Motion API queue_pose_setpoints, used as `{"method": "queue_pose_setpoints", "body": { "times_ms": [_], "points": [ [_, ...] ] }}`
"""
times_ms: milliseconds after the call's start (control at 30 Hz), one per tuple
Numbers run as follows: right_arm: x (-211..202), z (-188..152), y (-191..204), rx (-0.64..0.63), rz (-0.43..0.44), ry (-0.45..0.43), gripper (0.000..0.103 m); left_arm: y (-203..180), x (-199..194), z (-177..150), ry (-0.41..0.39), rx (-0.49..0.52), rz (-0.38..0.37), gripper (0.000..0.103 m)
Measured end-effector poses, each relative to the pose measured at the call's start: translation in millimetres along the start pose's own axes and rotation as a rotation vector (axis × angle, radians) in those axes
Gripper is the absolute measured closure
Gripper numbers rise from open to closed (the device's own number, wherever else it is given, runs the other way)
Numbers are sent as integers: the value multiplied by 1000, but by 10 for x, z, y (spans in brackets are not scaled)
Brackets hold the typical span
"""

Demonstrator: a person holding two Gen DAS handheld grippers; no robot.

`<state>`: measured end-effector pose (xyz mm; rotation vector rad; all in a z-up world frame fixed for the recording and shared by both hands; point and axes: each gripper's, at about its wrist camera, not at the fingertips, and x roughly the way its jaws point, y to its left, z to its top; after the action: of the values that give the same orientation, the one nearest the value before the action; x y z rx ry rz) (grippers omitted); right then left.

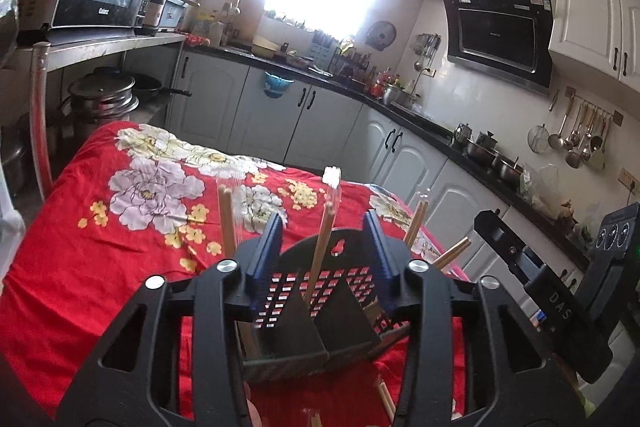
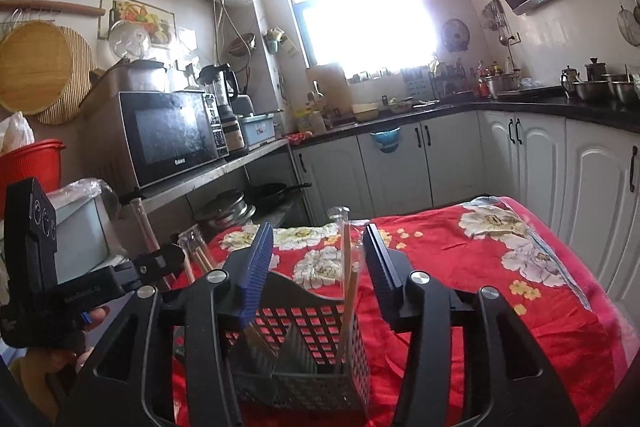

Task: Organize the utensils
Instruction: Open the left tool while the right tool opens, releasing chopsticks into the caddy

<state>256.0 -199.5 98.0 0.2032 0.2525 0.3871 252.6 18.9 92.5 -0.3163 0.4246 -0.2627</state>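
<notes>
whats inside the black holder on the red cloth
Wooden chopsticks stand upright in the black holder, some in clear sleeves, with dividers between compartments. The holder's walls and the gripper arms hide their lower ends and the bottom.

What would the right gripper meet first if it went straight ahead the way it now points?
Most likely the wrapped wooden chopsticks standing in the black perforated plastic utensil holder, which sit between the open blue fingers of the right gripper. The holder's rear wall and the red floral tablecloth lie behind; depth is uncertain.

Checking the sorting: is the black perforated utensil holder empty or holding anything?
Holding: the black perforated utensil holder on the red floral cloth has wooden chopsticks standing in its compartments.
</notes>
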Motion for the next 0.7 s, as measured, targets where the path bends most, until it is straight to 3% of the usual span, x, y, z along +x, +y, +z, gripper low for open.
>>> {"method": "queue_pose_setpoints", "body": {
  "times_ms": [333,700],
  "points": [
    [-128,-115,8,-9,-16,64,49,26,-159,-127,23,-15,-13,43],
    [-374,-209,-28,7,-39,100,43,54,-402,-251,39,-20,-1,11]
  ]
}}
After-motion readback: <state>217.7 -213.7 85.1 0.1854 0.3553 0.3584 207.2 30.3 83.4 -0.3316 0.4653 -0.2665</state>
